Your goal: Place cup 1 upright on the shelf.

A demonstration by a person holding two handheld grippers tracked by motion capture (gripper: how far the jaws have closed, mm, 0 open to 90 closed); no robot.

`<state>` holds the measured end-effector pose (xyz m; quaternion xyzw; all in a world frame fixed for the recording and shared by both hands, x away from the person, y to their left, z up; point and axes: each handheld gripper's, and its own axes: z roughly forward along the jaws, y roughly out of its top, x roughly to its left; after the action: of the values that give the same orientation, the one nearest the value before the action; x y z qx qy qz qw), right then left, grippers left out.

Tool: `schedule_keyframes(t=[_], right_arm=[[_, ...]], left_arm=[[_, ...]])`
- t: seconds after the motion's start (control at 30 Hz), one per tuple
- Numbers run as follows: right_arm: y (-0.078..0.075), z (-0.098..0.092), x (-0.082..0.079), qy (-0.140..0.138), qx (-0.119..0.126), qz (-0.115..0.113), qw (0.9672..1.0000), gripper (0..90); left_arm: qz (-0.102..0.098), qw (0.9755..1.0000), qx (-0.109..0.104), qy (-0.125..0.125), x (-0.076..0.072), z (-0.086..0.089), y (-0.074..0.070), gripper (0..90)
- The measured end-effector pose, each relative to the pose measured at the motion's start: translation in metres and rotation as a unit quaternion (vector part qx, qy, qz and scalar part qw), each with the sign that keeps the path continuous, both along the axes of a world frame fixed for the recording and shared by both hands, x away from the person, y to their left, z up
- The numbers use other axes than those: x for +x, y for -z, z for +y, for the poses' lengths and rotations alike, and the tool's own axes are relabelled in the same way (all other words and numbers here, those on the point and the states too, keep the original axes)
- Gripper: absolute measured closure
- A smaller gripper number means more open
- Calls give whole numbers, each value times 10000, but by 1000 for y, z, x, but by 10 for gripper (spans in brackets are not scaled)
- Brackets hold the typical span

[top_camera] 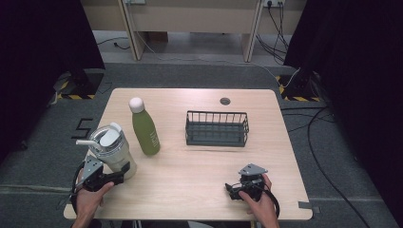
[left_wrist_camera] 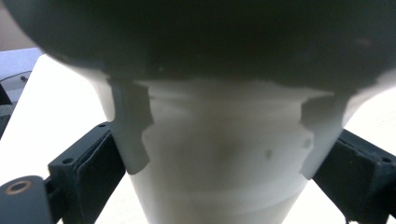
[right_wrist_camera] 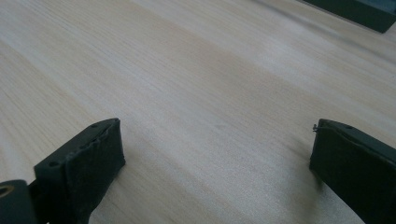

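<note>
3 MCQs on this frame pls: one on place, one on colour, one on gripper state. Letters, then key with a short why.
1. Where is the wire basket?
A. right of the green bottle
B. left of the tumbler
C. on the floor

2. The bottle's cap is:
A. black
B. white
C. red

3. The right gripper is:
A. holding the bottle
B. shut
C. open over bare table

Key: 1 A, basket stands right of the bottle; 2 B, white top on a green body; 3 C, jaws apart with bare wood between.

A green bottle (top_camera: pixel 145 127) with a white cap stands upright left of the dark wire basket (top_camera: pixel 216 128), with a cream tumbler (top_camera: pixel 110 149) farther left still, nearer the table's (top_camera: pixel 199 180) front edge.
</note>
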<state>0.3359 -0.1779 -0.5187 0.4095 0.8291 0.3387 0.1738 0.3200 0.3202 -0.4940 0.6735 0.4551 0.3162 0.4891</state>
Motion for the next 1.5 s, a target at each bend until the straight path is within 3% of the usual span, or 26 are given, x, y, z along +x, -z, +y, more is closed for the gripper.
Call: schedule_keyframes(t=[0.17, 0.7, 1.2, 1.5], right_arm=[[0, 0, 0, -8, -7, -4, 10000, 28], [0, 0, 0, 0, -5, 10, 10000, 27], [0, 0, 0, -17, -11, 9, 10000, 27], [0, 0, 0, -19, -12, 10, 10000, 26]], left_arm=[[-55, 10000, -22, -59, 2, -3, 2, 76], [-189, 9991, -380, -79, 6, -2, 6, 78], [-242, 9992, -304, -101, 5, -3, 5, 99], [-125, 9994, -319, 76, 2, -7, 1, 99]])
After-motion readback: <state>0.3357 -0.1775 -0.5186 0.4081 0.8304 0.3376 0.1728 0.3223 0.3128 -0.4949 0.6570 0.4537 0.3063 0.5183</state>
